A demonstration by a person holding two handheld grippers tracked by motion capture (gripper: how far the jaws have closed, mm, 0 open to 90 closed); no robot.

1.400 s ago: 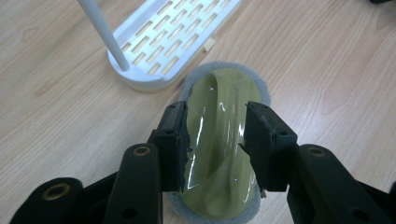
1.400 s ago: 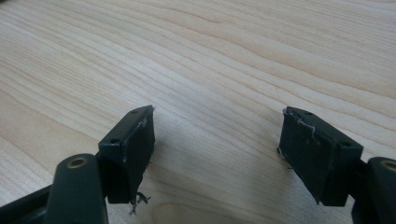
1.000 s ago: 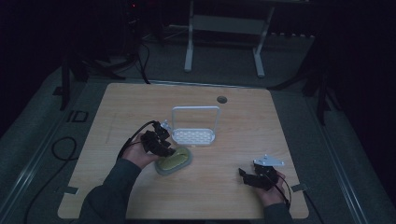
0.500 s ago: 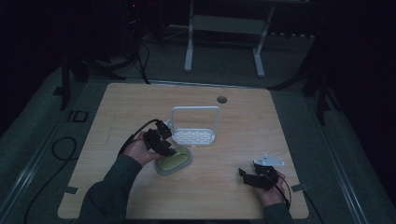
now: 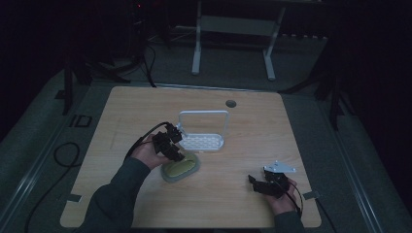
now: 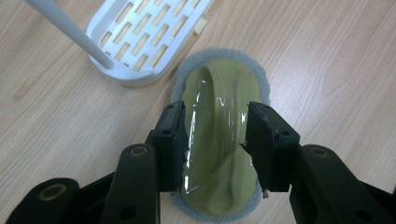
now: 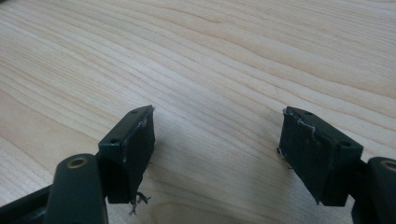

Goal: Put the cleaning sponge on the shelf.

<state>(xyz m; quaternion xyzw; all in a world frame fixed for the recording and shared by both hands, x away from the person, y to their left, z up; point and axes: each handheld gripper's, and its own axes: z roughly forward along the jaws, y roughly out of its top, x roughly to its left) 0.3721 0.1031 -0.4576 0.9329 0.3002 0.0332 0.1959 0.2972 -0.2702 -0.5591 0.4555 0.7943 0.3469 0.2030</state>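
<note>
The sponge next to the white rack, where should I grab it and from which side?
Grip the sponge across its narrow middle, coming straight down from above. It lies flat on the table, long and oval, with a raised ridge along its length, so the long sides give the fingers flat faces. The left gripper already straddles it there, open.

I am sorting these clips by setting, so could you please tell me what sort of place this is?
Probably a lab or recording room, not a home: one bare wooden table stands on grey carpet, with black cables trailing on the floor beside it and the white legs of another stand behind in the dark.
</note>
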